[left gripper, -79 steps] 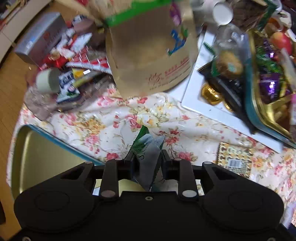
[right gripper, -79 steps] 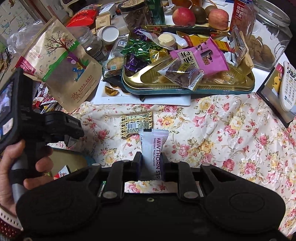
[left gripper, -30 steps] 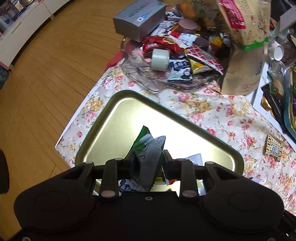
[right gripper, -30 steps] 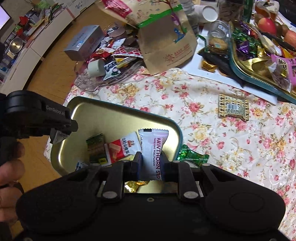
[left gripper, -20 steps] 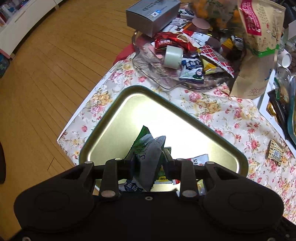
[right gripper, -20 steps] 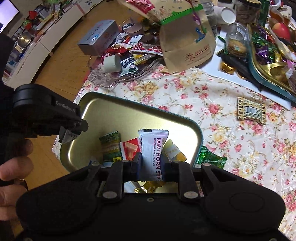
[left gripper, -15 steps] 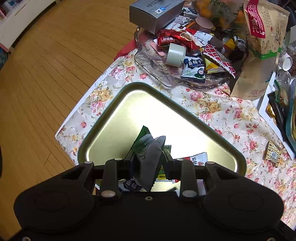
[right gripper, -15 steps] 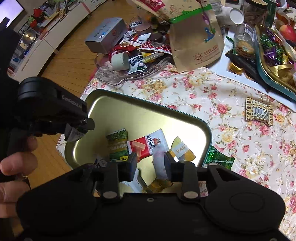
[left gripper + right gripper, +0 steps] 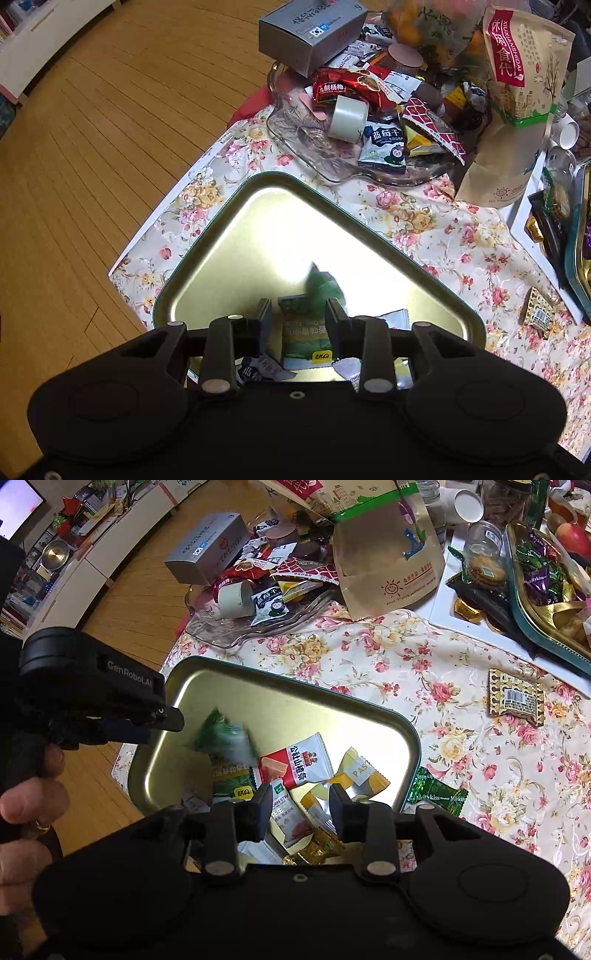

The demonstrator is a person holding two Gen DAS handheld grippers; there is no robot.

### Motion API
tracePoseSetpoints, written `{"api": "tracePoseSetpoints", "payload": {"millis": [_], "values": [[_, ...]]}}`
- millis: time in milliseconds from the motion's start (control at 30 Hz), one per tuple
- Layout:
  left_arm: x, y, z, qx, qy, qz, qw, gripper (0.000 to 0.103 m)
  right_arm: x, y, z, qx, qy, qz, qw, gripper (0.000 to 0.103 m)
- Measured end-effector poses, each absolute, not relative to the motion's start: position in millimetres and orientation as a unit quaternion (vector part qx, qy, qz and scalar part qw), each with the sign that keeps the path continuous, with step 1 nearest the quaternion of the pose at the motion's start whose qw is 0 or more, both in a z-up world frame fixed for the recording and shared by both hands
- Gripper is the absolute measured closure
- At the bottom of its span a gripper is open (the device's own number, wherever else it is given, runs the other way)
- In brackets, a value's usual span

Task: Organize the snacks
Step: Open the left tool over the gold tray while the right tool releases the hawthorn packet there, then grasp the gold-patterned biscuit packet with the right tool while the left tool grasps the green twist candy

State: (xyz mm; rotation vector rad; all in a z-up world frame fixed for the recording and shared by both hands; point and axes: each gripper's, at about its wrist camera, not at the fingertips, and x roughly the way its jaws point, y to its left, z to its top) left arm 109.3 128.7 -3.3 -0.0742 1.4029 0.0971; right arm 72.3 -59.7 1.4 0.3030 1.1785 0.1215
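Note:
A gold metal tray (image 9: 229, 258) (image 9: 229, 694) sits on the floral cloth at the table's near-left corner and holds several snack packets. My left gripper (image 9: 298, 317) is open above it; a green packet (image 9: 321, 284) is blurred, falling from it into the tray, also in the right wrist view (image 9: 225, 738). My right gripper (image 9: 300, 805) is open and empty over the tray's near end, above a hawthorn packet (image 9: 286, 812), a red-white packet (image 9: 299, 764) and a yellow candy (image 9: 354, 775). The left gripper's body (image 9: 99, 698) shows at the left, held by a hand.
A glass dish (image 9: 325, 155) of snacks with a tape roll (image 9: 347, 118), a grey box (image 9: 310, 33) and a tall paper bag (image 9: 513, 103) stand behind. A green candy (image 9: 436, 794) and a gold-patterned packet (image 9: 515, 698) lie on the cloth. A second full tray (image 9: 543, 590) is far right.
Both grippers opened over the gold tray. The right one dropped its hawthorn packet into the tray; the left one just released the green packet, which is falling.

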Motion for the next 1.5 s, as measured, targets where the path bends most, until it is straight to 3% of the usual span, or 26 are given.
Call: {"api": "tracePoseSetpoints", "payload": {"millis": [567, 933, 1233, 1500], "values": [[88.9, 40.1, -19.3, 0.033, 0.662, -0.07, 0.746, 0.061, 74.0, -140.5, -12.9, 0.195, 0.556, -0.049, 0.806, 0.067], [78.6, 3.1, -22.4, 0.015, 0.676, -0.085, 0.732, 0.061, 82.4, -244.9, -48.9, 0.309, 0.489, -0.193, 0.792, 0.067], [71.8, -1.1, -28.2, 0.051, 0.67, -0.07, 0.738, 0.061, 88.3, -263.8, -93.4, 0.384, 0.442, -0.257, 0.769, 0.067], [66.5, 6.0, -28.1, 0.072, 0.664, -0.07, 0.741, 0.061, 99.8, -272.2, -101.0, 0.456, 0.406, -0.279, 0.742, 0.048]]}}
